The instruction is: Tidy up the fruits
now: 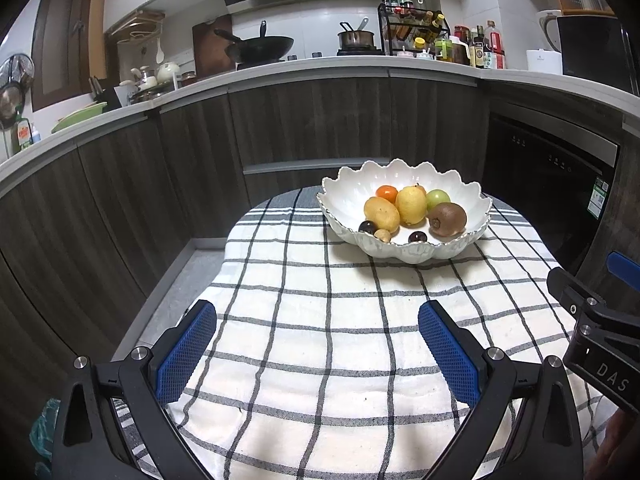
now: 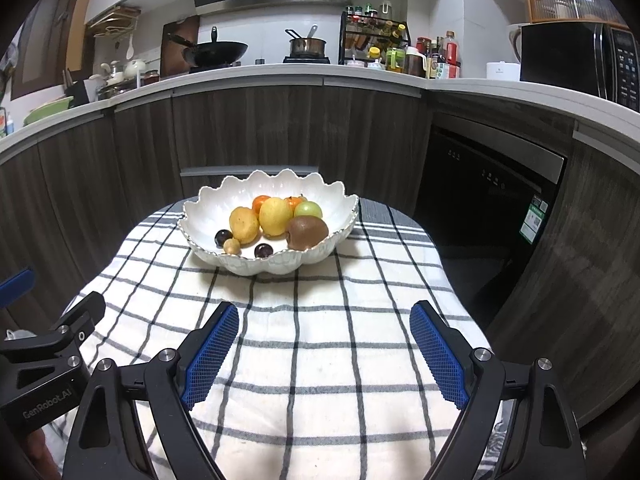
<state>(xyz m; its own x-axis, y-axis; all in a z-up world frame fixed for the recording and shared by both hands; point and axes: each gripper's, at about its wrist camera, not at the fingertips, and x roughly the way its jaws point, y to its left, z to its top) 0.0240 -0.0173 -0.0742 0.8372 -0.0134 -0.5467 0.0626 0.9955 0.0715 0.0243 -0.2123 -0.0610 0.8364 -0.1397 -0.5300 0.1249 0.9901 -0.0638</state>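
Note:
A white scalloped bowl (image 1: 344,192) (image 2: 212,204) stands at the far side of a small table under a checked cloth (image 1: 320,320) (image 2: 320,340). Inside lie a kiwi (image 1: 447,219) (image 2: 307,233), a lemon (image 1: 411,205) (image 2: 275,216), a yellow oval fruit (image 1: 381,213) (image 2: 243,225), an orange fruit (image 1: 387,191) (image 2: 260,202), a green one (image 1: 437,198) (image 2: 308,209), two dark plums (image 1: 417,237) (image 2: 263,250) and a small tan fruit (image 1: 383,235) (image 2: 232,246). My left gripper (image 1: 318,312) is open over the bare cloth, short of the bowl. Beside it, my right gripper (image 2: 324,316) is also open and holds nothing.
Dark wood cabinets (image 1: 312,120) curve behind the table, with a black dishwasher (image 2: 488,196) to the right. The counter holds a wok (image 1: 260,46), a pot (image 1: 356,38), a spice rack (image 1: 412,26) and a microwave (image 2: 576,56). Grey floor (image 1: 188,272) shows at the left.

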